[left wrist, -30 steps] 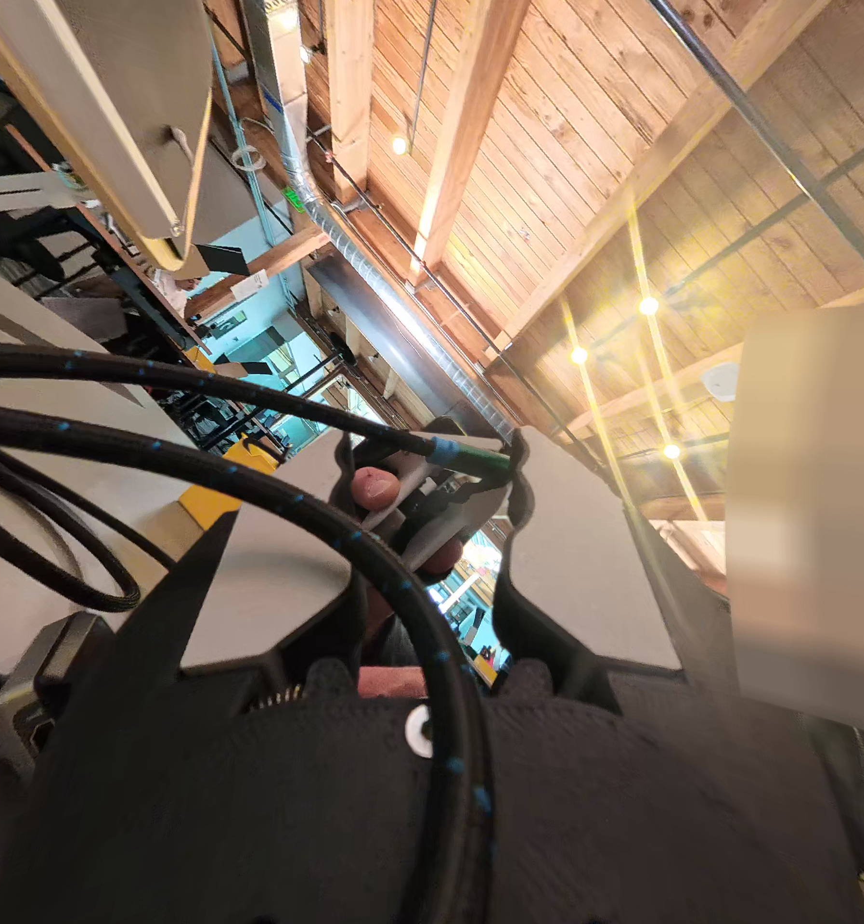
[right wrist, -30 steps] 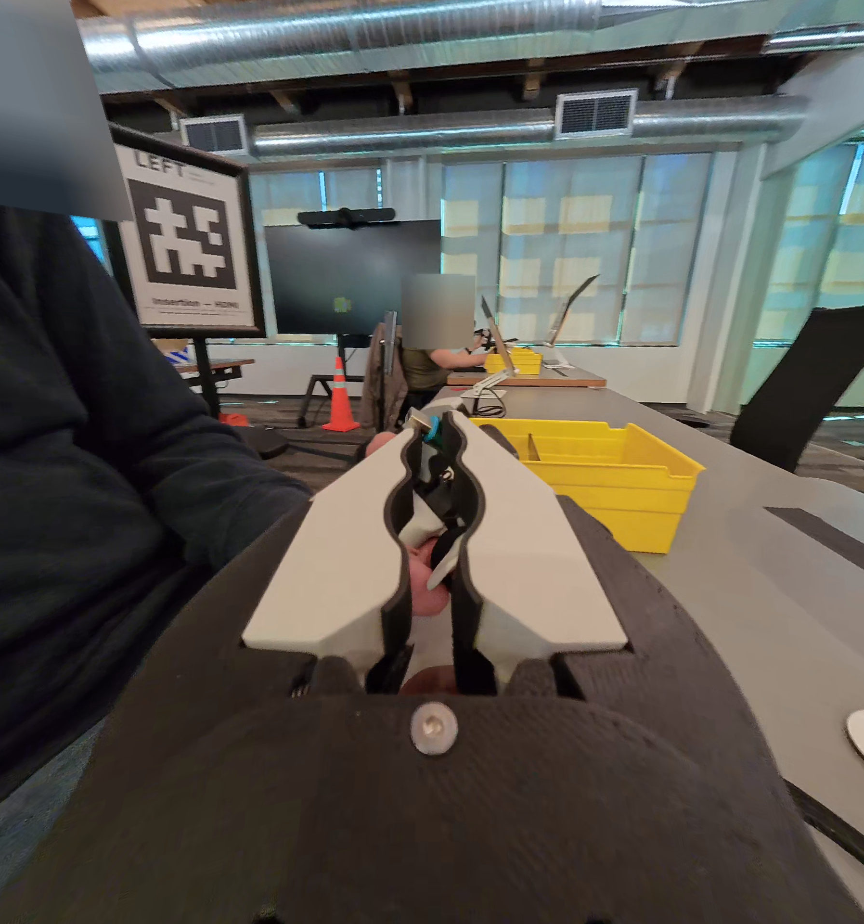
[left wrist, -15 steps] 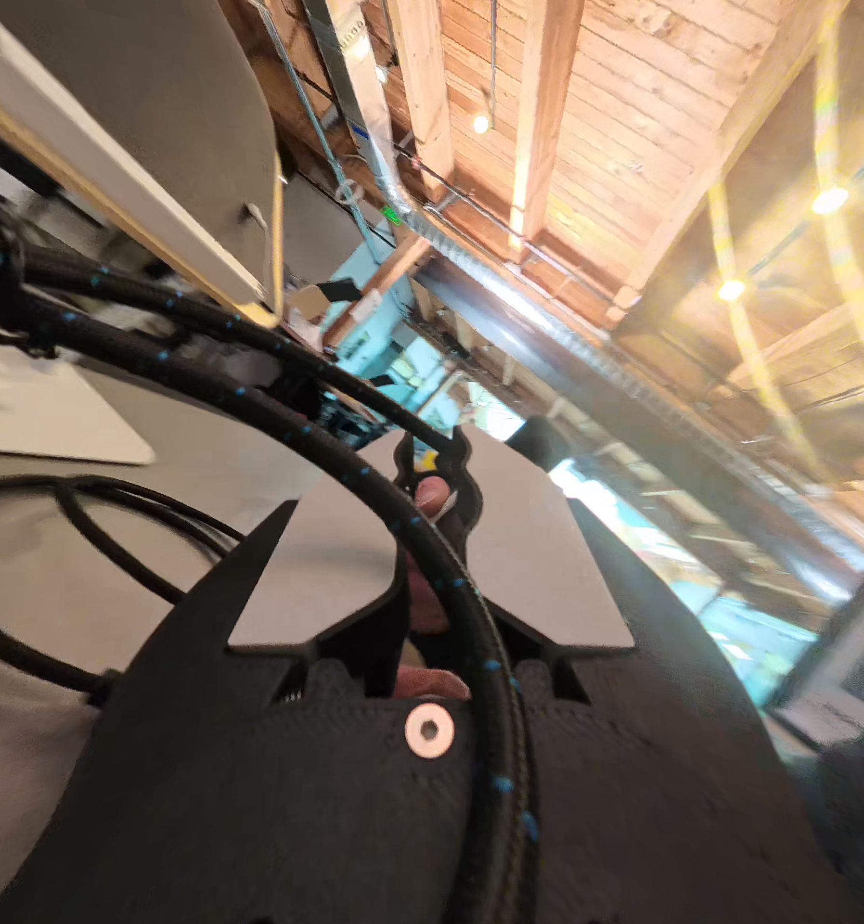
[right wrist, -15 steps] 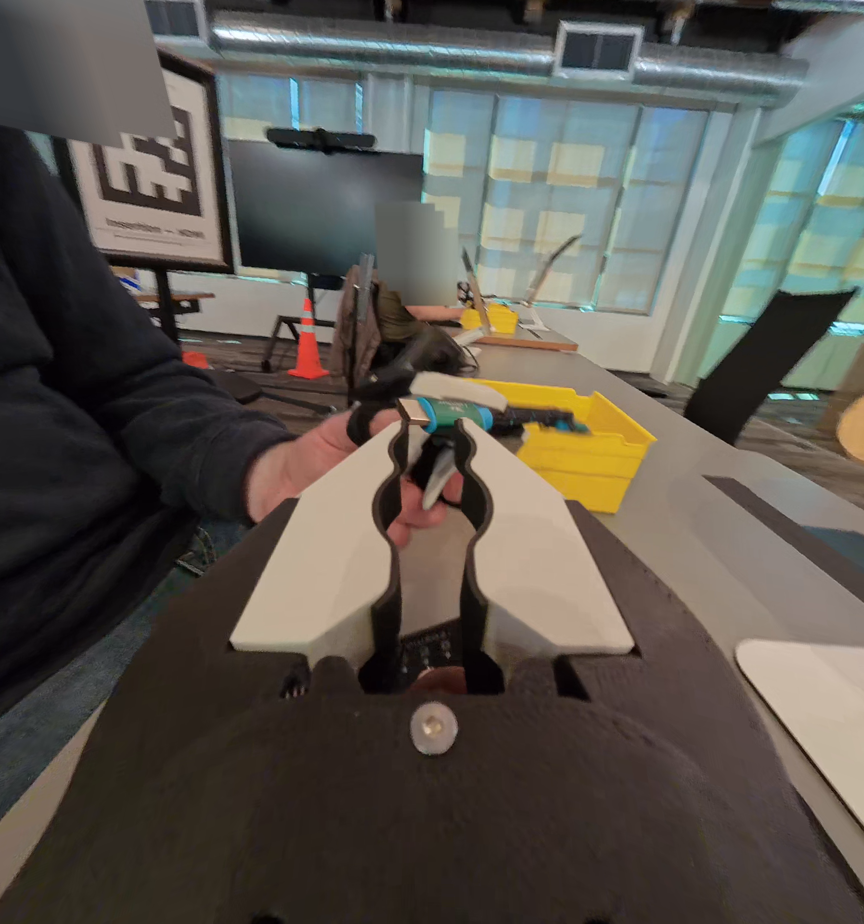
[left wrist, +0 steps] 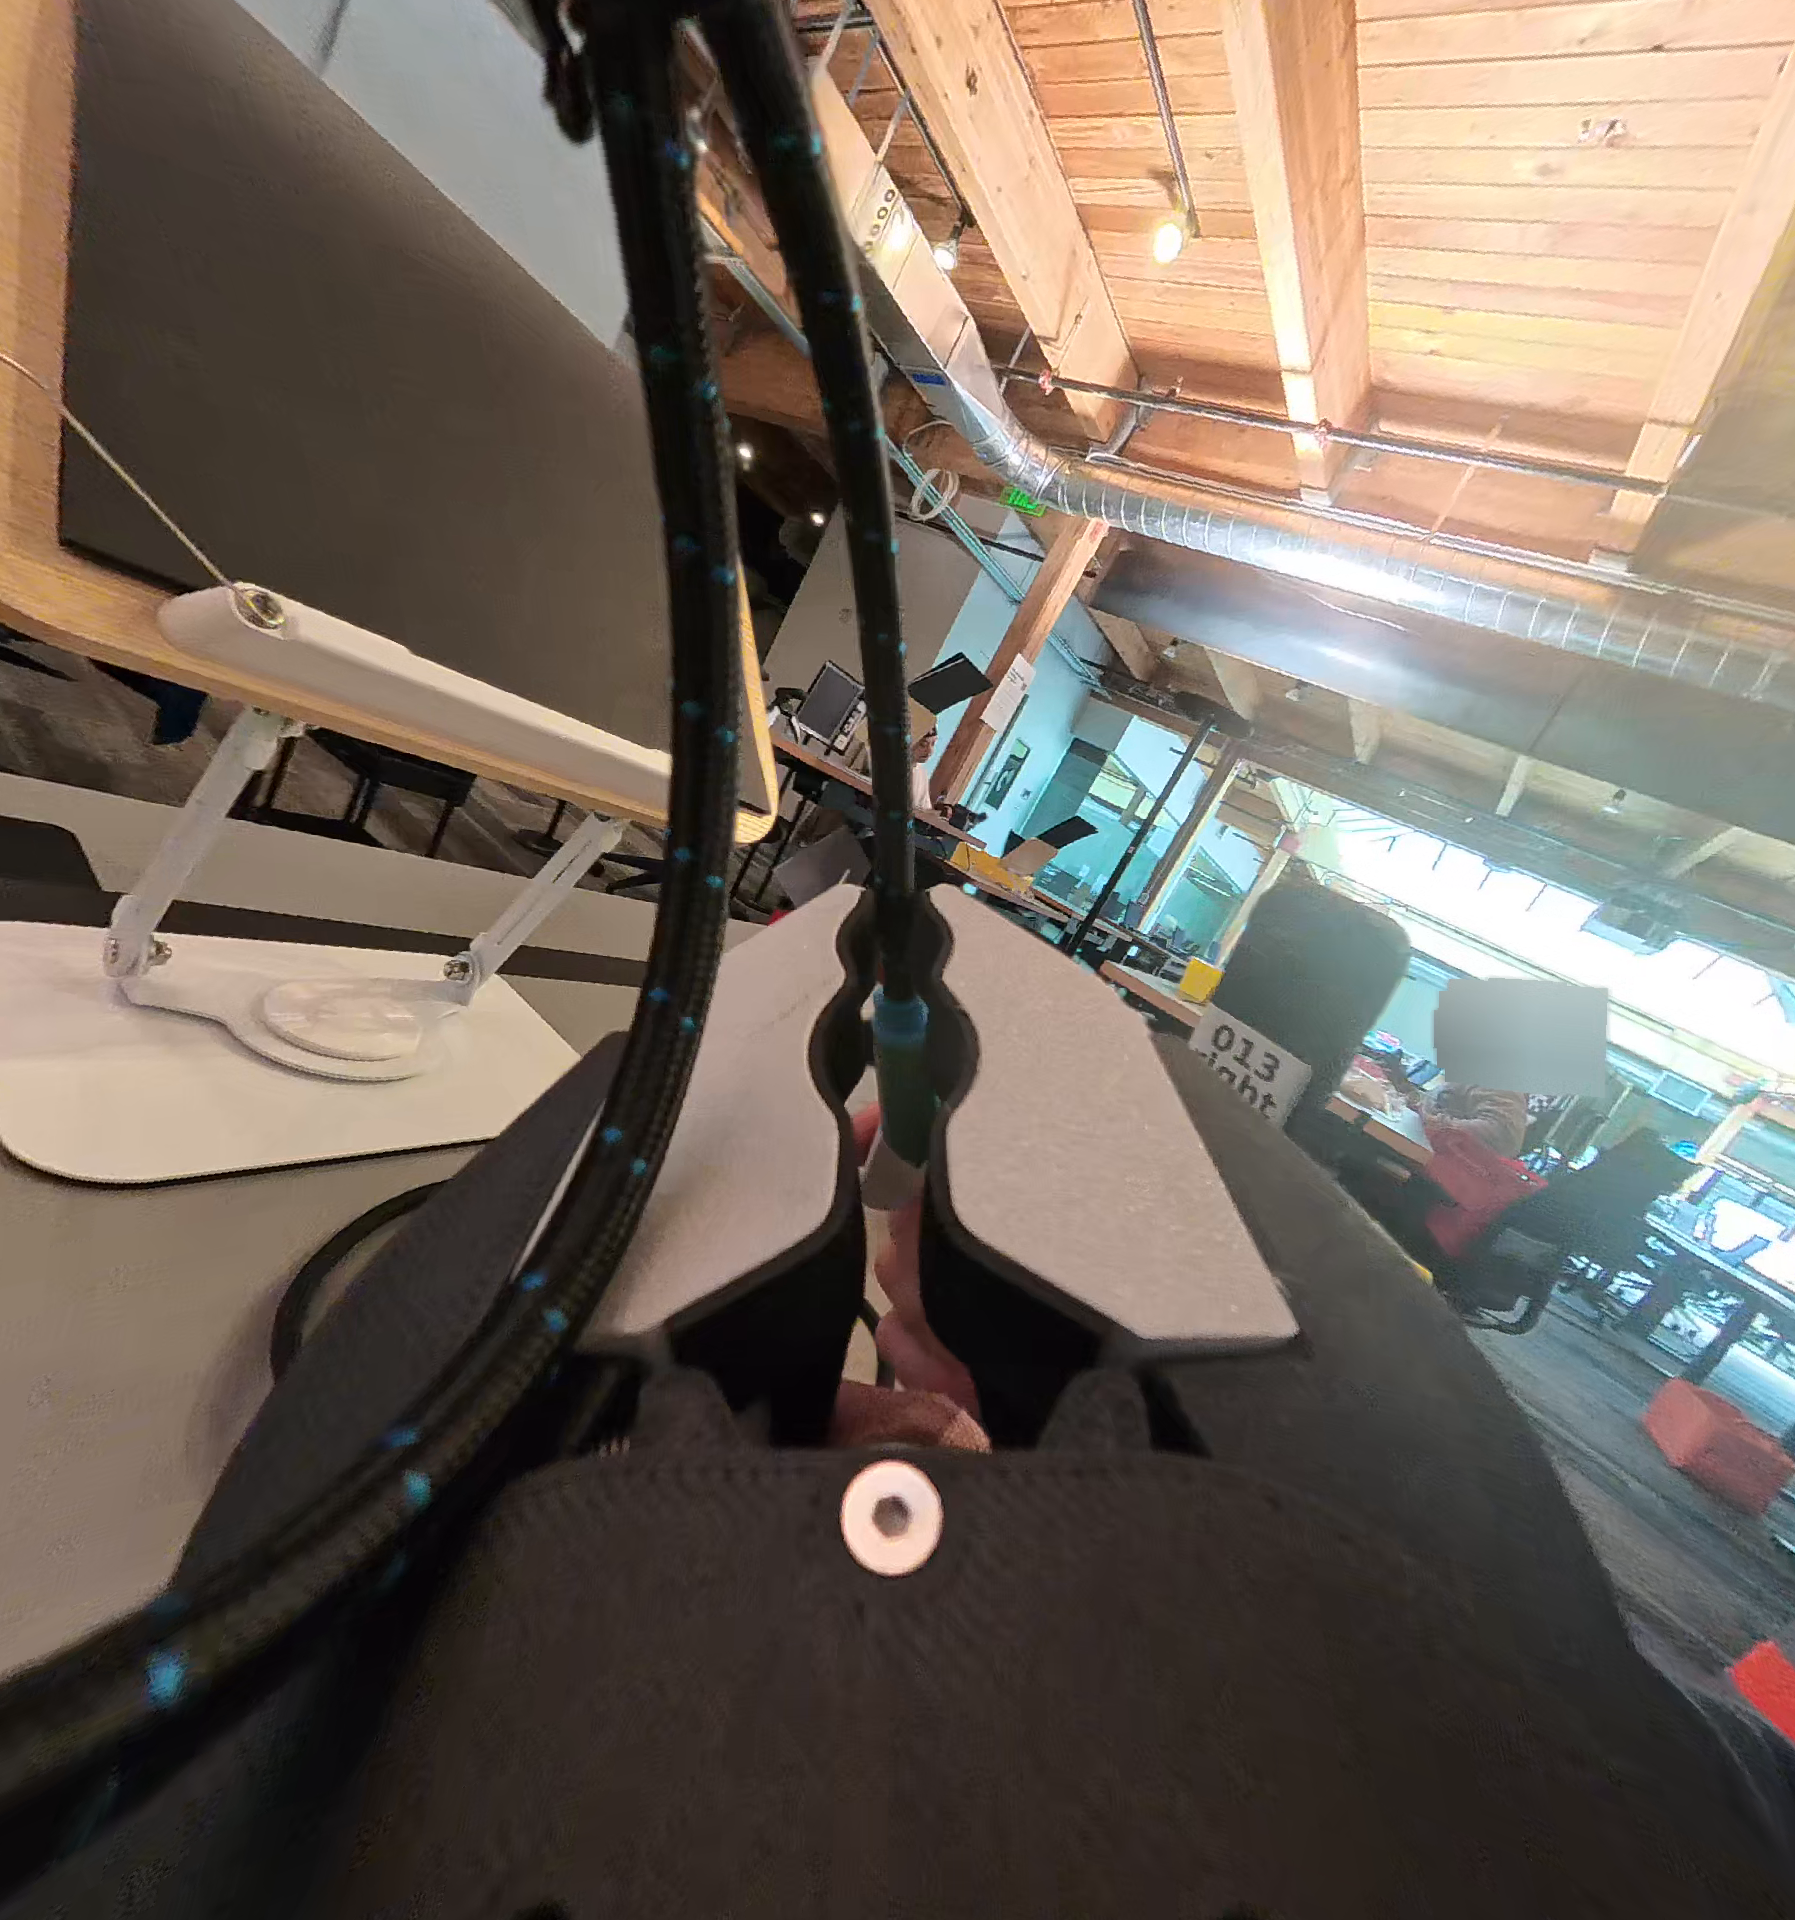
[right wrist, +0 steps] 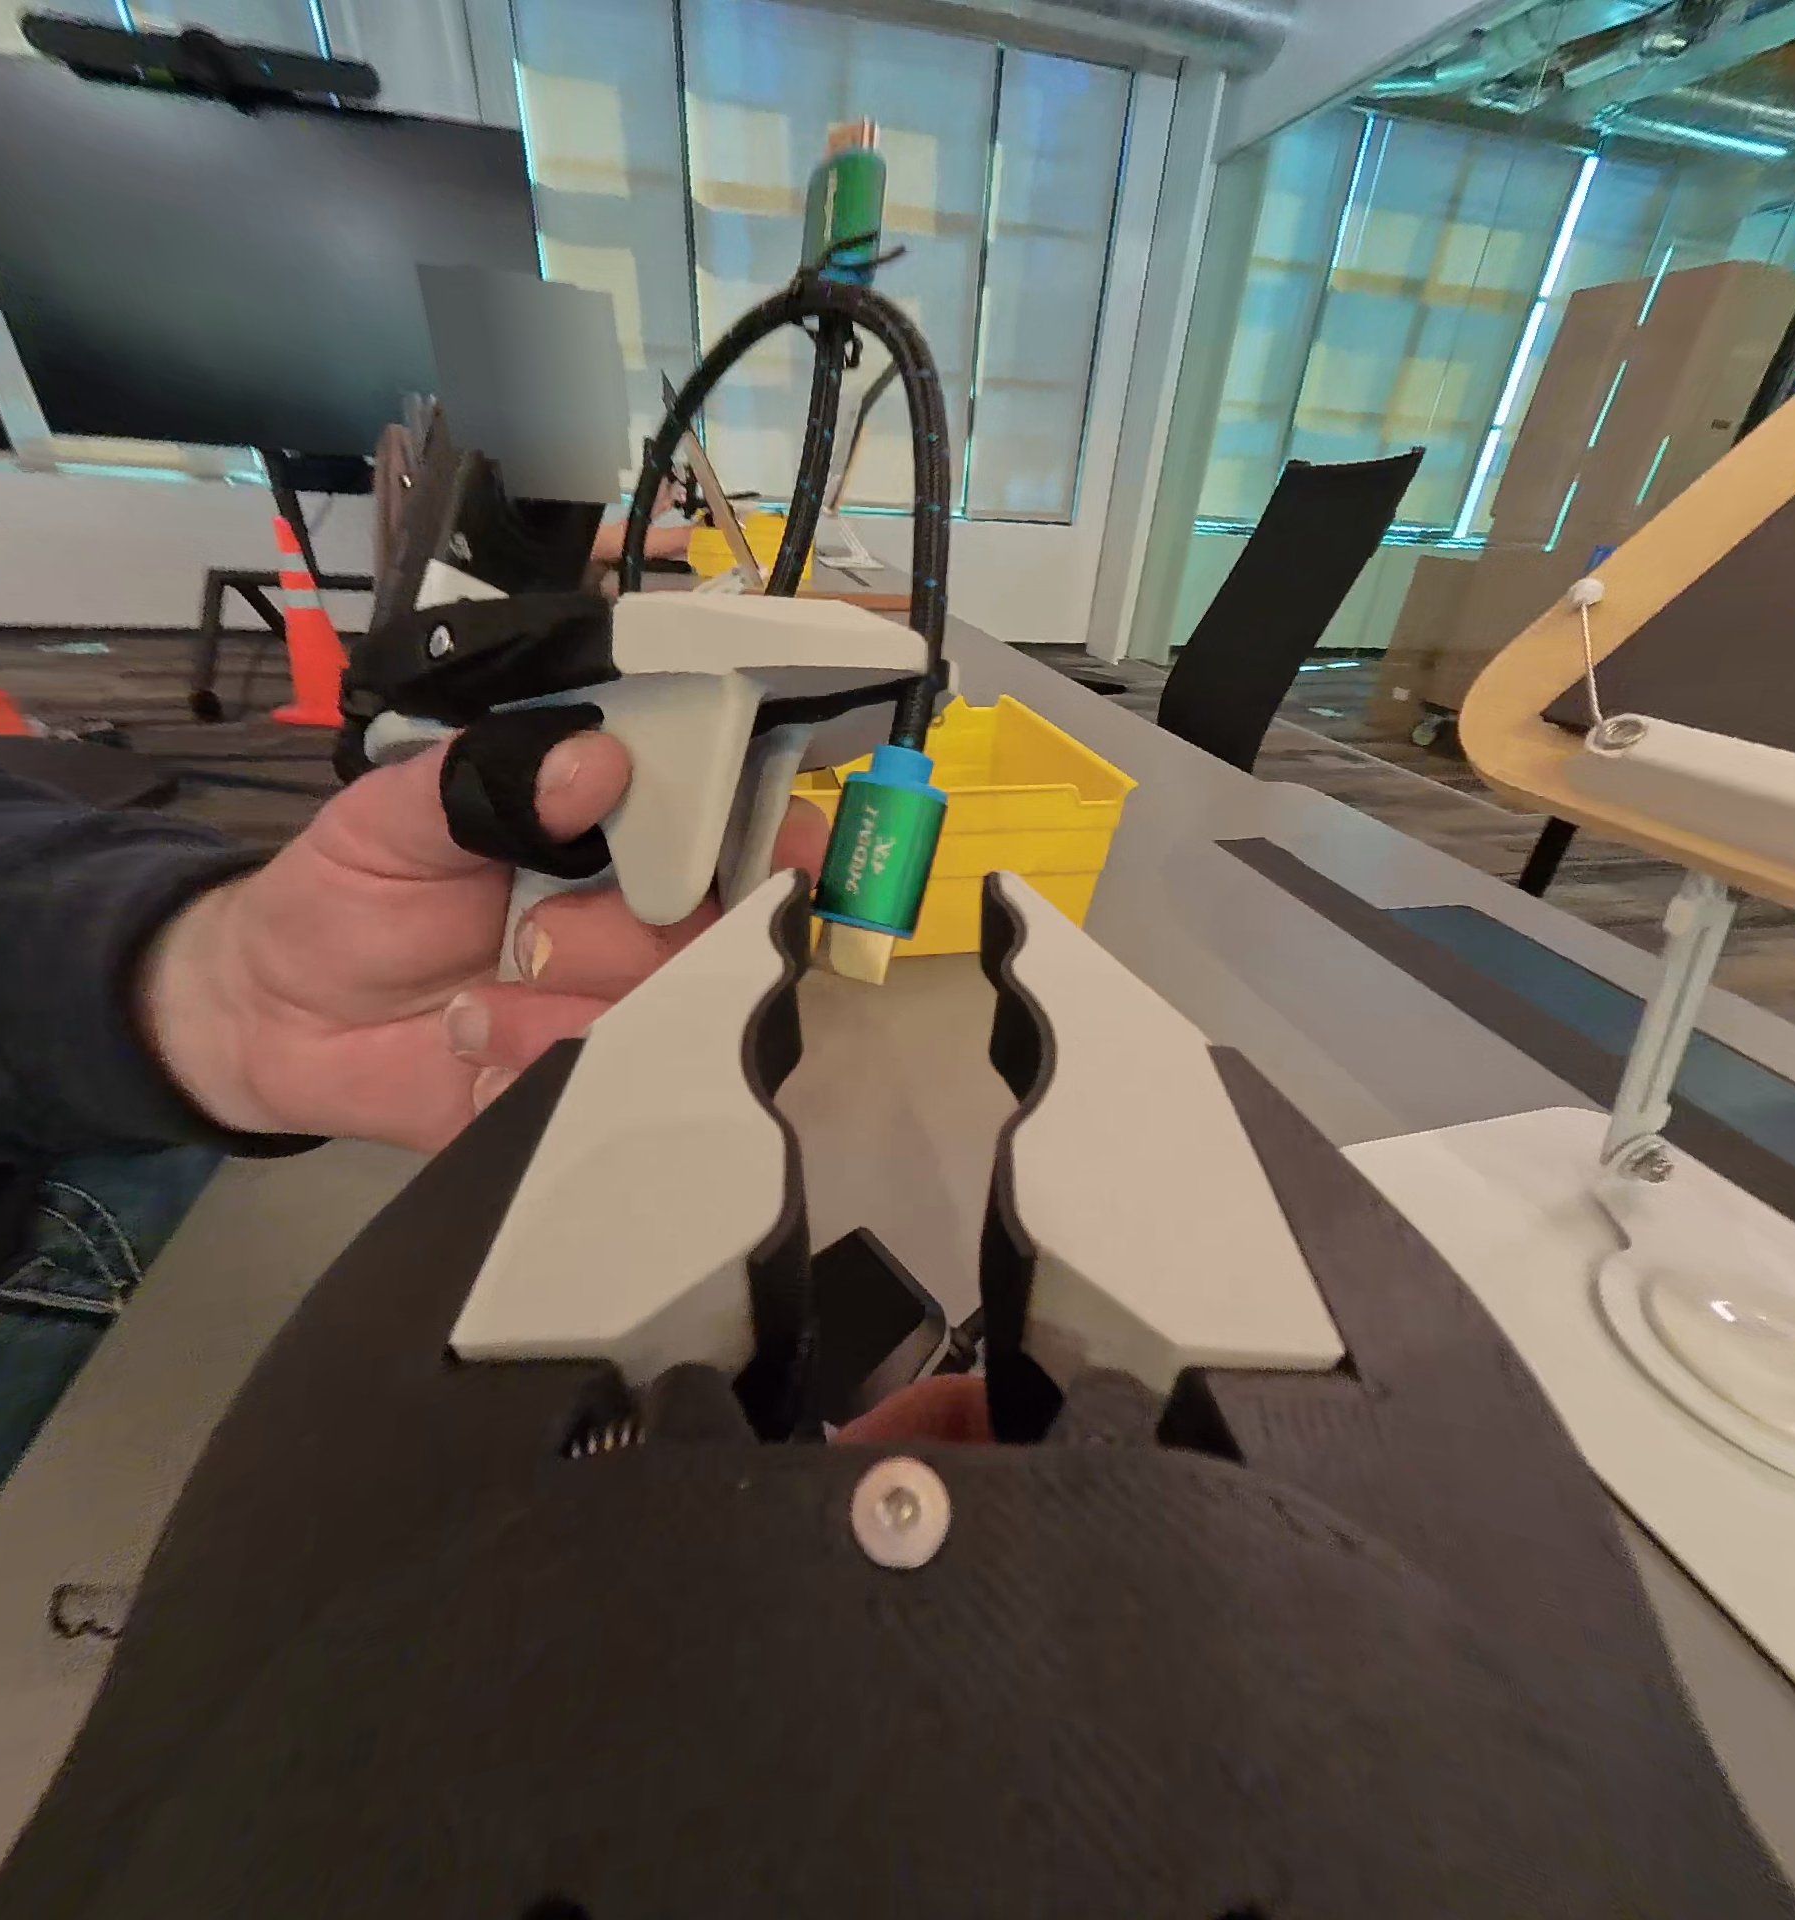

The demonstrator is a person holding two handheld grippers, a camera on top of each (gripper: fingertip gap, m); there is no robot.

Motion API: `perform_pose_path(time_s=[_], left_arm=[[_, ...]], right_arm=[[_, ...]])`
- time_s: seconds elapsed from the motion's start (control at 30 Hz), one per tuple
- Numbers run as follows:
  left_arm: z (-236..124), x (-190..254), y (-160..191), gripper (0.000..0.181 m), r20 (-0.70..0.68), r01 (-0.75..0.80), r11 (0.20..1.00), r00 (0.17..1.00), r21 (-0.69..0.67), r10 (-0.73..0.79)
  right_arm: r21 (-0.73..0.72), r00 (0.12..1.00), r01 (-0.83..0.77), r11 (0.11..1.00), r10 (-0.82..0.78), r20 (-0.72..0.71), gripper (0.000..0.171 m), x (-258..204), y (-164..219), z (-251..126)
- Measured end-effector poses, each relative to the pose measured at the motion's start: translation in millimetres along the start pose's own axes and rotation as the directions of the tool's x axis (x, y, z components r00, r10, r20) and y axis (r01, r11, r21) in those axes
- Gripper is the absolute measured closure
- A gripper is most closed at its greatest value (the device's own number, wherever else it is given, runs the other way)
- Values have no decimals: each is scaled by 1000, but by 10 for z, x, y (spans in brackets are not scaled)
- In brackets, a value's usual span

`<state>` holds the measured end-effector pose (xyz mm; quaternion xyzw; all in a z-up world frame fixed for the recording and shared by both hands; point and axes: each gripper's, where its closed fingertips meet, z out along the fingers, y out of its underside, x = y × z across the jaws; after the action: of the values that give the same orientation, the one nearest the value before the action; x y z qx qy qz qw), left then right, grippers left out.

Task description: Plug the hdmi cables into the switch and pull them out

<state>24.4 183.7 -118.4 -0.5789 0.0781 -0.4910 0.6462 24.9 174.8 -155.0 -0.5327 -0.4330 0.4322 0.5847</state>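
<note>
left gripper [left wrist: 895,1049] clamping braided hdmi cable [right wrist: 929,499] above its green metallic plug [right wrist: 877,847], plug hanging vertical, connector downward, right gripper [right wrist: 891,935] spread wide beneath

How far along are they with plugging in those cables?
Early on. Done: the left gripper has the braided cable clamped just behind its green plug, which hangs down. In hand: the right gripper, jaws open, sits just under that plug. Left: every plugging and unplugging; no switch is clearly visible.

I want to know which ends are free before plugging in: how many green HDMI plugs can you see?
2. One green plug hangs point-down just below the left gripper, which clamps its cable. The other points up, atop the cable loop. Further plugs may be hidden.
</note>
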Motion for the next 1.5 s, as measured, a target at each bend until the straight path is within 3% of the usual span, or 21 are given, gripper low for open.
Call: perform_pose_path(time_s=[0.03,0.23,0.4,0.67,0.77,0.97,1.17,1.37,1.5], left_arm=[[-1,-6,1,177,11,-8,1000,1000,0,8],[-26,-20,-75,177,35,-7,999,999,34,6],[-46,41,-85,176,-31,-68,998,997,3,68],[-166,262,296,126,-310,-429,883,880,-191,361],[-174,179,312,114,-309,-470,854,865,-224,395],[-220,311,363,116,-401,-512,827,825,-232,398],[-330,460,483,129,-537,-617,739,733,-270,417],[-232,610,411,126,-541,-482,849,783,-216,307],[-146,442,380,116,-462,-598,778,756,-196,464]], right_arm=[[-9,1000,26,1000,-26,-13,145,-7,10,18],[18,990,100,995,-98,-103,153,27,-27,69],[60,1000,1,998,-2,25,154,-67,-92,8],[16,966,-56,998,50,255,154,-267,-117,-228],[14,954,-60,998,53,296,154,-325,-130,-263],[-97,940,-36,995,67,334,154,-398,51,-250],[-180,931,8,984,58,359,153,-465,177,-262],[-204,924,20,979,60,378,153,-526,242,-227],[-155,926,17,988,43,375,153,-521,151,-235]])
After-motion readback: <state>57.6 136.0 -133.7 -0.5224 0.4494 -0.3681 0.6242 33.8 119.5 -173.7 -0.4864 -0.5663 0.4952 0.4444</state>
